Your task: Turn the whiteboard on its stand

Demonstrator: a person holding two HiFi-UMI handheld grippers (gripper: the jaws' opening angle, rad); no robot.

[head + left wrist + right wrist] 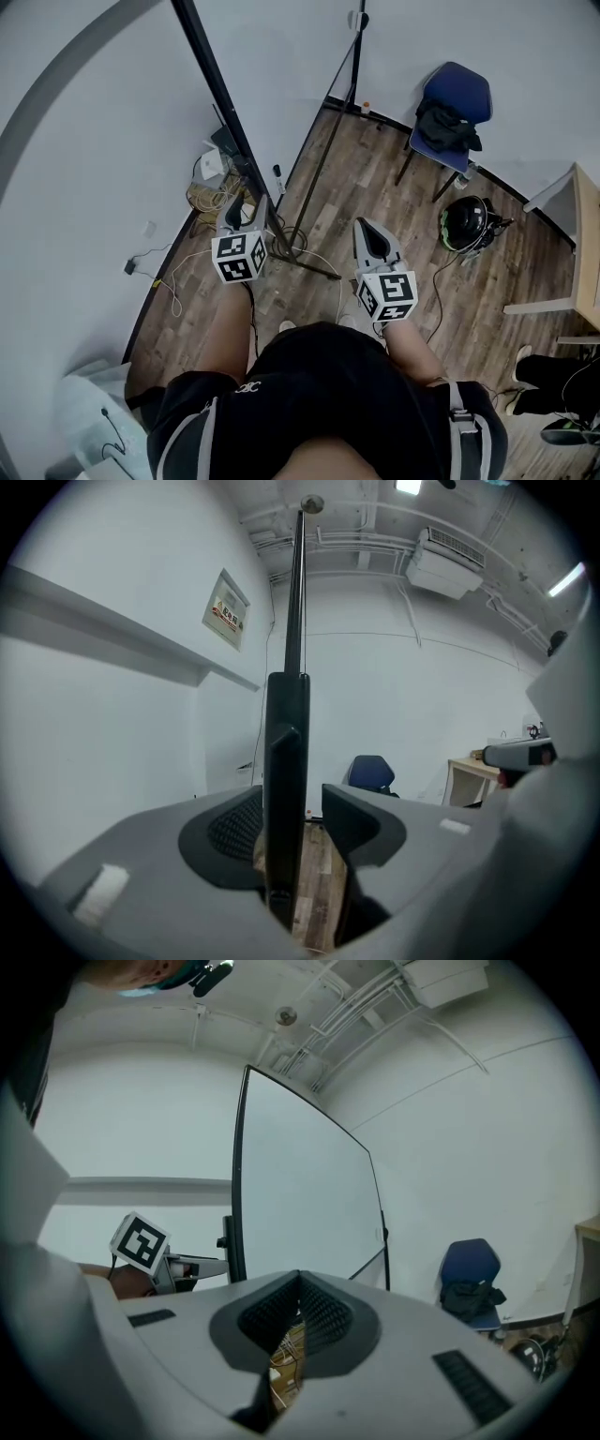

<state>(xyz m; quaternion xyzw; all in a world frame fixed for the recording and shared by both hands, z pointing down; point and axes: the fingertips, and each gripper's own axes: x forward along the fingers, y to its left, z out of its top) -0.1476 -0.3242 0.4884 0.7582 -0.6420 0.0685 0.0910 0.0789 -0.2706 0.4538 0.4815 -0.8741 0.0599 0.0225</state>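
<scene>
The left gripper [243, 204] was spread, with the black edge of the upright whiteboard [286, 752] between its jaws, close to one pad and clear of the other. To the board's right and apart from it, the right gripper [371, 230] had its jaws pressed together on nothing.

Whiteboard edge [286, 742] between jaws of the left tool [242, 208], right tool [368, 228] to its right, chair [457, 94] beyond
</scene>
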